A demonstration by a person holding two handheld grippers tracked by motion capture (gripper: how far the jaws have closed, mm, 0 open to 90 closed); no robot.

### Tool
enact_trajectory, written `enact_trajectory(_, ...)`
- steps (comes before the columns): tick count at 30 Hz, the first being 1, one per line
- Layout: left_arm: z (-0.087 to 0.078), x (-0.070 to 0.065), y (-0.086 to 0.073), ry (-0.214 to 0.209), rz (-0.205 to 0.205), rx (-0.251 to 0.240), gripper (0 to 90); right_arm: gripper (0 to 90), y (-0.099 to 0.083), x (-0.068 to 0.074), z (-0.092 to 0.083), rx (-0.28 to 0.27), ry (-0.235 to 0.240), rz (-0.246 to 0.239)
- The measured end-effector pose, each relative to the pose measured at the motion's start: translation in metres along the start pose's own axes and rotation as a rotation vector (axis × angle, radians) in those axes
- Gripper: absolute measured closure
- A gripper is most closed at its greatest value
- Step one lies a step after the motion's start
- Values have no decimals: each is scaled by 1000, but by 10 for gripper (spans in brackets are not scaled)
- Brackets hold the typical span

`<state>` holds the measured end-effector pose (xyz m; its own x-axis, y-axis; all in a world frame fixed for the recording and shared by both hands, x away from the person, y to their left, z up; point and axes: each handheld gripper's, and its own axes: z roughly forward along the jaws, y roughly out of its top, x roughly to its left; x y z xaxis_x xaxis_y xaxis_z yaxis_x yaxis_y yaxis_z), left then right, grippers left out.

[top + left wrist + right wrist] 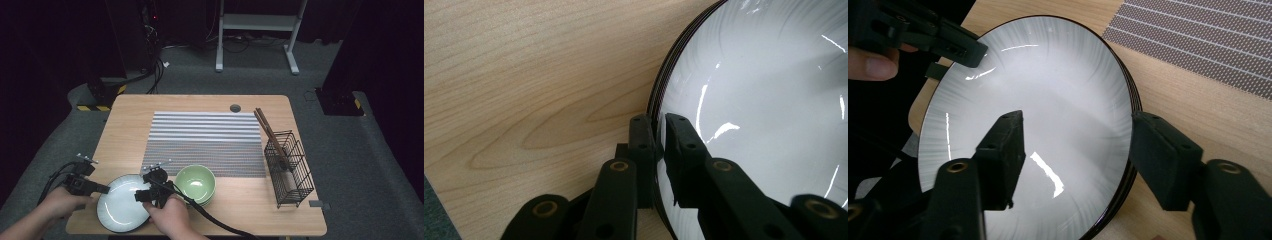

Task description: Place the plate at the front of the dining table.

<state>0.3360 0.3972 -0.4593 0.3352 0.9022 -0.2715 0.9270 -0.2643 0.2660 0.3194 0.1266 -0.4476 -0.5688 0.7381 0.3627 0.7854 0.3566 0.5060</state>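
Left gripper [106, 189] clamped on the left rim of the white plate [122, 202], jaws drawn narrow with the rim pinched between the pads: one pad on the upper face, the other just outside the dark edge, as seen in the left gripper view [658, 145]. Grip placed at the very edge, probably to hold the plate steady or tilted without covering its face.

Right gripper [142, 196] set at the plate's opposite rim, jaws spread wide and straddling it. In the right gripper view [1075, 145], one jaw over the white face, the other outside the dark rim, neither pad pressing. Straddle position suited to either a fresh bite on the rim or a release already made; not determinable from this moment alone.

Plate located at the near left corner of the wooden table [130, 120], just beside the green bowl [195, 183]. Whether flat on the wood or lifted slightly at one side: hard to judge, the overhead angle being too steep.

Striped mat [210, 140] free beyond the plate, a likely setting-down area. Wire rack [289, 167] with chopsticks [267, 131] well apart at the right, clear of both hands.
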Motion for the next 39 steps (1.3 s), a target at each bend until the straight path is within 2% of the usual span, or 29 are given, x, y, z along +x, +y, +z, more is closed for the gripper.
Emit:
enact_trajectory(10,0,-1,0,-6,-3,0,816,373,-3,-1,5,19,-23,-1)
enact_trajectory(22,0,0,0,-9,2,-2,818,365,-8,0,11,38,-26,0)
enact_trajectory(25,0,0,0,-11,0,-4,819,367,-9,-1,12,41,-20,9)
enact_trajectory(29,-1,0,1,3,11,0,819,371,-7,-3,11,46,-10,47)
enact_trajectory(34,-1,-1,2,4,16,0,820,379,-8,-2,11,40,-20,44)
enact_trajectory(35,0,0,2,-7,5,-4,820,387,-7,-2,12,39,-19,51)
enact_trajectory(39,0,0,2,-5,14,-3,821,402,-5,-5,11,43,-3,89)
